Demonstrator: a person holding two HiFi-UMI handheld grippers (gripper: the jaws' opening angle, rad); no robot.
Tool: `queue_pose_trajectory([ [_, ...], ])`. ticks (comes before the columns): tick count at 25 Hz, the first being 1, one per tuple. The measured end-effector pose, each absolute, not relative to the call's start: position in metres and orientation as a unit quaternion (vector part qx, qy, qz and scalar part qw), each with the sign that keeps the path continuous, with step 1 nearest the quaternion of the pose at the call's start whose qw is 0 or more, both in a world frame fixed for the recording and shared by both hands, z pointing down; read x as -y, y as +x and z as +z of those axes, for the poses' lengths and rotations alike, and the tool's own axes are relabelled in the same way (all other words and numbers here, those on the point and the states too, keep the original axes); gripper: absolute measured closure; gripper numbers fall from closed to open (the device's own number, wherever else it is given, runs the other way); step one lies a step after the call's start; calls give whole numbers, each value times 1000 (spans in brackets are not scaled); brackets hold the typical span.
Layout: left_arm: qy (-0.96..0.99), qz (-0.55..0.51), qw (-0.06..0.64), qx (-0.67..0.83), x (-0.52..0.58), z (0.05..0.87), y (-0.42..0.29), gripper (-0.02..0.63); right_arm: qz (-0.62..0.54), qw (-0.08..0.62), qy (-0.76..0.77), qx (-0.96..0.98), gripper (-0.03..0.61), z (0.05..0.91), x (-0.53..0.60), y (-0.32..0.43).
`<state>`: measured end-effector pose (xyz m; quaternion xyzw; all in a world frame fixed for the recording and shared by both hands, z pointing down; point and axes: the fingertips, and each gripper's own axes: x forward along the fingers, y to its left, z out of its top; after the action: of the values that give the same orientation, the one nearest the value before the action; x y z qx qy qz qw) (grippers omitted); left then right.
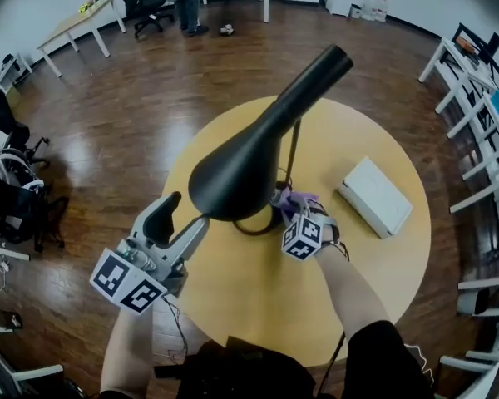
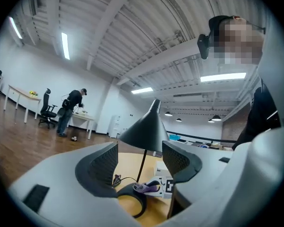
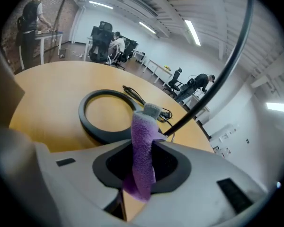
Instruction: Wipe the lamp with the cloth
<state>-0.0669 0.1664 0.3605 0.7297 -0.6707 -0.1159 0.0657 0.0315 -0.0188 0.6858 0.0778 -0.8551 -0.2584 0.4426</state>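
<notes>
A black lamp stands near the middle of the round wooden tabletop. The right tool grips a purple cloth just beside the lamp's ring base. The left tool, jaws apart and empty, hovers at the tabletop's left edge.

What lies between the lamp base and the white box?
Head view: the right gripper, shut on the cloth, beside the base; then bare table up to the box.
</notes>
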Motion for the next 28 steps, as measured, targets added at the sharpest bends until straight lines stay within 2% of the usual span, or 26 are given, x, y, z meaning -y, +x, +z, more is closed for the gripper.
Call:
queue_pose_trajectory([
  [4, 766, -105, 59, 631, -150, 358, -67, 310, -296, 461, 38, 836, 486, 697, -19, 39],
  [8, 811, -46, 23, 583, -138, 354, -50, 288, -275, 470, 30, 838, 485, 688, -47, 41],
  [14, 859, 24, 5, 512, -117, 341, -41, 276, -264, 482, 46, 834, 485, 701, -49, 45],
  [19, 841, -9, 7, 541, -122, 343, -47, 278, -244, 480, 3, 842, 485, 692, -53, 45],
  [22, 822, -36, 15, 568, -124, 341, -49, 278, -226, 463, 50, 856, 486, 670, -18, 43],
  [28, 774, -174, 118, 597, -128, 342, -77, 296, -232, 475, 130, 839, 486, 671, 27, 42],
])
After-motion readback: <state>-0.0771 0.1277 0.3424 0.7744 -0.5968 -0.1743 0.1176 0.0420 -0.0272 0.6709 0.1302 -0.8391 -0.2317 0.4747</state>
